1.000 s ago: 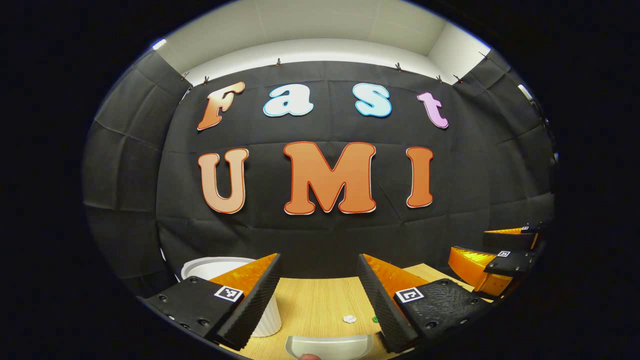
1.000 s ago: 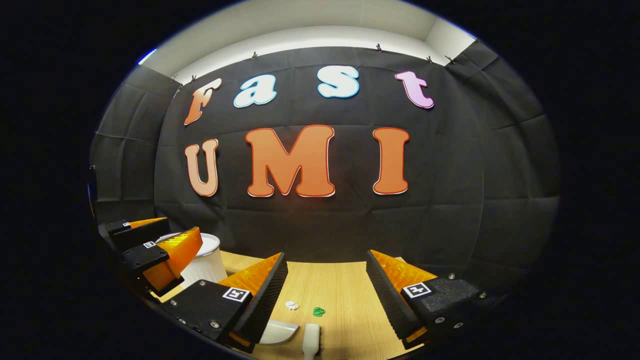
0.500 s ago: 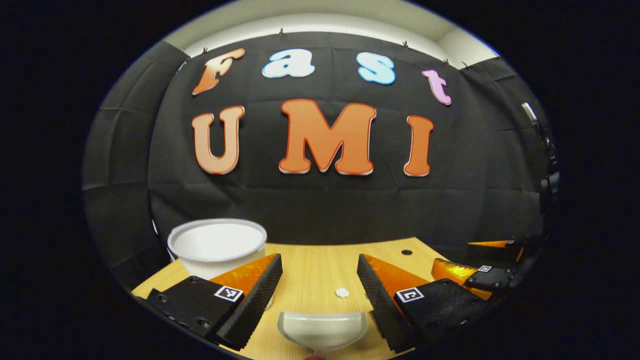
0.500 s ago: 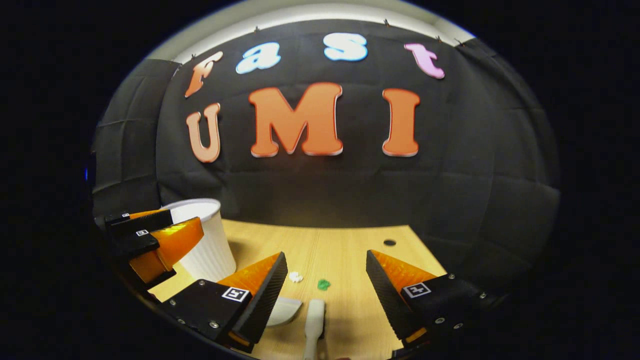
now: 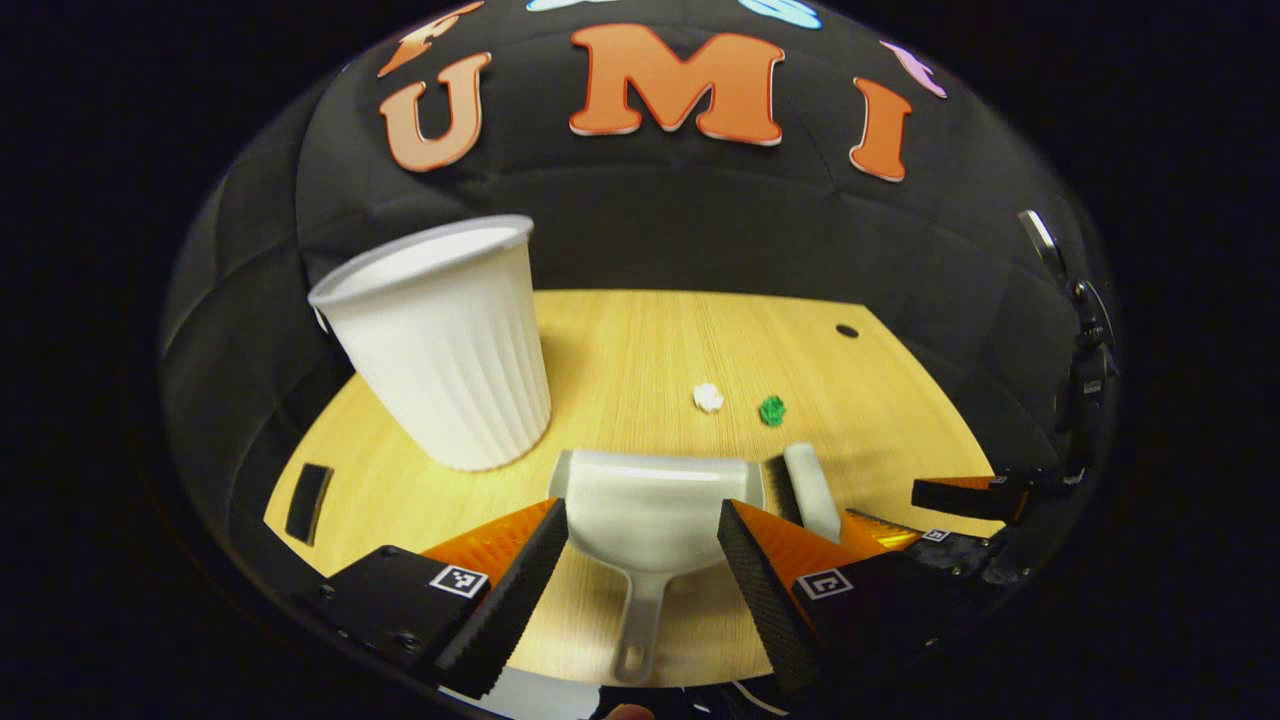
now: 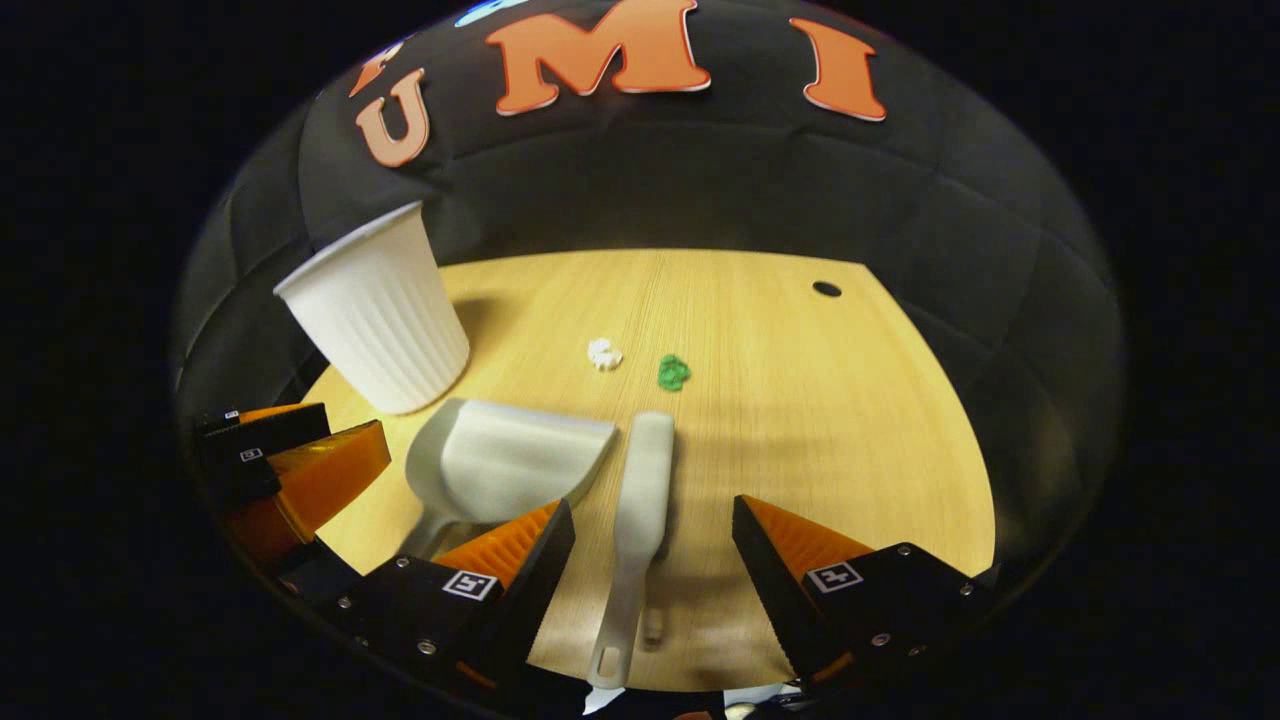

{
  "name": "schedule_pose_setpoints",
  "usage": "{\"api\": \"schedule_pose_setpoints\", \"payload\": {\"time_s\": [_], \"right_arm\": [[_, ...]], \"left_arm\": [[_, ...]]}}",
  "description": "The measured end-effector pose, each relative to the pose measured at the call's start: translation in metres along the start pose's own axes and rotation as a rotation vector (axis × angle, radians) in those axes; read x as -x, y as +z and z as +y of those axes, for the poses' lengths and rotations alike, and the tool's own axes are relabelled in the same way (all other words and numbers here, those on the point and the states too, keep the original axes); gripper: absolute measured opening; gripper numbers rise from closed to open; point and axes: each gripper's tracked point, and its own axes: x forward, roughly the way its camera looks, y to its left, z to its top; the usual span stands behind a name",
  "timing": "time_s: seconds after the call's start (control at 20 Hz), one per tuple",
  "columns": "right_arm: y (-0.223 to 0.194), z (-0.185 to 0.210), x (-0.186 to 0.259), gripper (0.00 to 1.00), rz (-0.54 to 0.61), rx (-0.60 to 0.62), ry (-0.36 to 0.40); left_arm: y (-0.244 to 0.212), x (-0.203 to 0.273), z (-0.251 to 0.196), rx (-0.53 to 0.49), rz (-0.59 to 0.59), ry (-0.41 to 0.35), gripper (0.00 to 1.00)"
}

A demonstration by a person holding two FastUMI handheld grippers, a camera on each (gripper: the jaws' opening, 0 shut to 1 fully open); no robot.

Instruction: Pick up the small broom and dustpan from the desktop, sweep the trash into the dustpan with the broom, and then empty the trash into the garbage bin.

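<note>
pickup step: both grippers wide open, holding nothing; left gripper (image 5: 640, 560) straddles the dustpan (image 5: 655, 510) handle, right gripper (image 6: 650, 570) the broom (image 6: 640, 500) handle. next, close.

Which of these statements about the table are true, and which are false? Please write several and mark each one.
1. The dustpan lies flat on the wooden table. True.
2. The left gripper is shut on the dustpan's handle. False: its fingers stand open, with the handle between them.
3. The white bin stands upright. True.
4. The green scrap is already in the dustpan. False: it lies on the table beside a white scrap.
5. The right gripper holds the broom. False: the broom lies untouched.
</note>
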Motion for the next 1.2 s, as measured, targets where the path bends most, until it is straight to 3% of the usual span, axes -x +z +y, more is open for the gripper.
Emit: {"api": "schedule_pose_setpoints", "payload": {"time_s": [0.25,0.5,0.95,1.0,1.1,1.15,1.2], "right_arm": [[-0.020,0.001,-0.015,0.96,0.092,0.079,0.022],[-0.031,0.003,-0.042,0.96,0.194,0.042,0.003],[-0.040,0.003,-0.074,0.93,0.334,0.040,-0.038],[-0.035,0.002,-0.078,0.92,0.314,0.047,-0.042],[-0.033,0.002,-0.082,0.79,0.318,0.055,-0.038],[-0.024,0.000,-0.074,0.51,0.322,0.049,-0.043],[-0.029,0.000,-0.079,0.60,0.321,0.043,-0.038]], "left_arm": [[-0.029,-0.017,-0.002,0.069,0.333,-0.040,0.98],[-0.055,-0.042,-0.001,0.022,0.501,-0.066,0.98],[-0.054,-0.082,0.001,-0.118,0.695,-0.100,0.95],[-0.055,-0.085,0.001,-0.133,0.709,-0.095,0.91],[-0.053,-0.087,0.004,-0.164,0.720,-0.082,0.83],[-0.049,-0.086,0.006,-0.153,0.718,-0.073,0.77],[-0.050,-0.082,0.007,-0.150,0.733,-0.078,0.47]]}}
